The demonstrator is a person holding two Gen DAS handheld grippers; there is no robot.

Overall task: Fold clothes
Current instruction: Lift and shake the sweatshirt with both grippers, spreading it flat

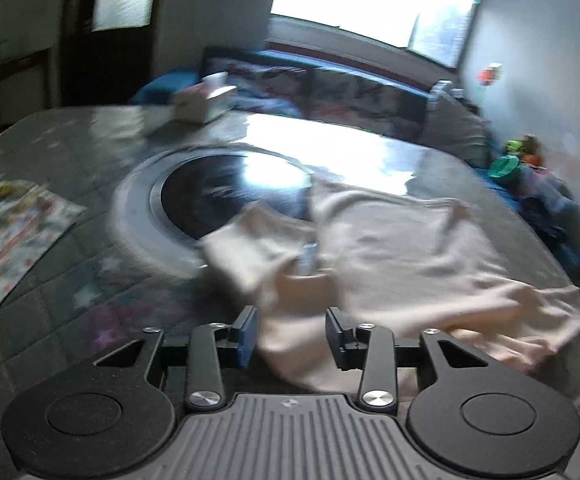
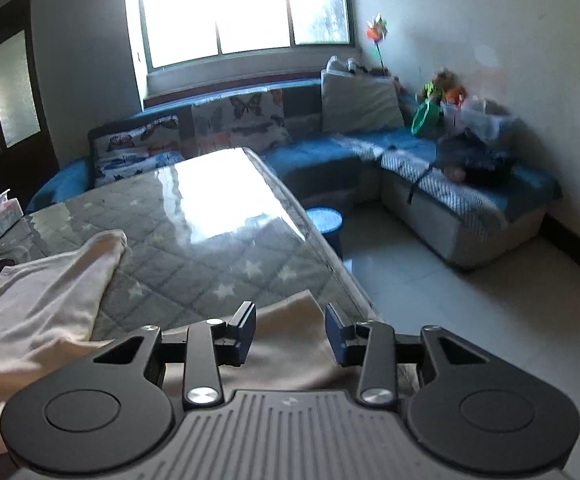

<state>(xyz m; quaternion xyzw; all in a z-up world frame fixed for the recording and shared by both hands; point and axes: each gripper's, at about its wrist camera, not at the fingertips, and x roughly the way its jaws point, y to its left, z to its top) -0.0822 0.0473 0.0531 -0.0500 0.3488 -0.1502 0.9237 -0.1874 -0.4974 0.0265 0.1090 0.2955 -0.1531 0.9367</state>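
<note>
A pale pink garment (image 1: 401,252) lies crumpled on the glass-topped table (image 1: 70,248) with a grey star-patterned cloth under the glass. My left gripper (image 1: 291,334) is open just above the garment's near edge, with cloth showing between its fingers. The view is motion-blurred. In the right wrist view the same garment (image 2: 46,304) spreads to the left, and a hem corner lies under my right gripper (image 2: 290,332), which is open near the table's right edge (image 2: 329,260).
A round black and white inlay (image 1: 218,200) sits in the table. A tissue box (image 1: 204,102) stands at the far side. A patterned folded cloth (image 1: 14,236) lies left. A blue sofa (image 2: 409,152), a blue stool (image 2: 325,224) and tiled floor (image 2: 469,320) are beyond.
</note>
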